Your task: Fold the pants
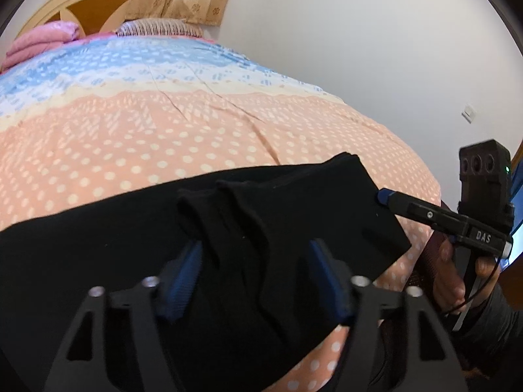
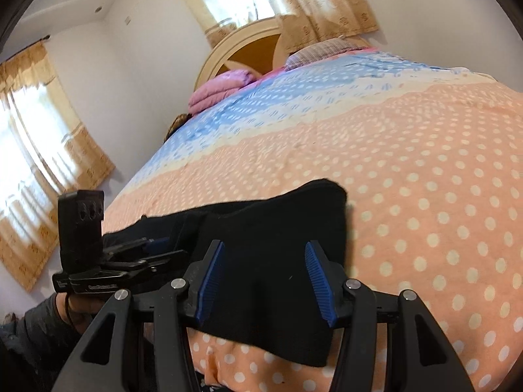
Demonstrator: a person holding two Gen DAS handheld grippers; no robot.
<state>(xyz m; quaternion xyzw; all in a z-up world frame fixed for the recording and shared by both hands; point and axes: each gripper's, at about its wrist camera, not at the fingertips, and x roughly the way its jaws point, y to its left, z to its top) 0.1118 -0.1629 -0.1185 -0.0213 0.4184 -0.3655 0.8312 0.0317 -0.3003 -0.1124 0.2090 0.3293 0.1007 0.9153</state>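
Both tongs [image 1: 255, 281] [image 2: 264, 281] half-open over pants [image 1: 130, 245]

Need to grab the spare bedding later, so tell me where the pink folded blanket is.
The pink folded blanket lies at the head of the bed, against the arched headboard, on the left in both wrist views, beside the checked pillow.

My left gripper [image 1: 255, 277] hangs over the black pants [image 1: 130, 238] on the bed [image 1: 196, 130], a bunched ridge of cloth between its blue pads [image 1: 183, 277], which stand apart and do not press it. At right, my right gripper [image 1: 384, 196] touches the pants' edge.
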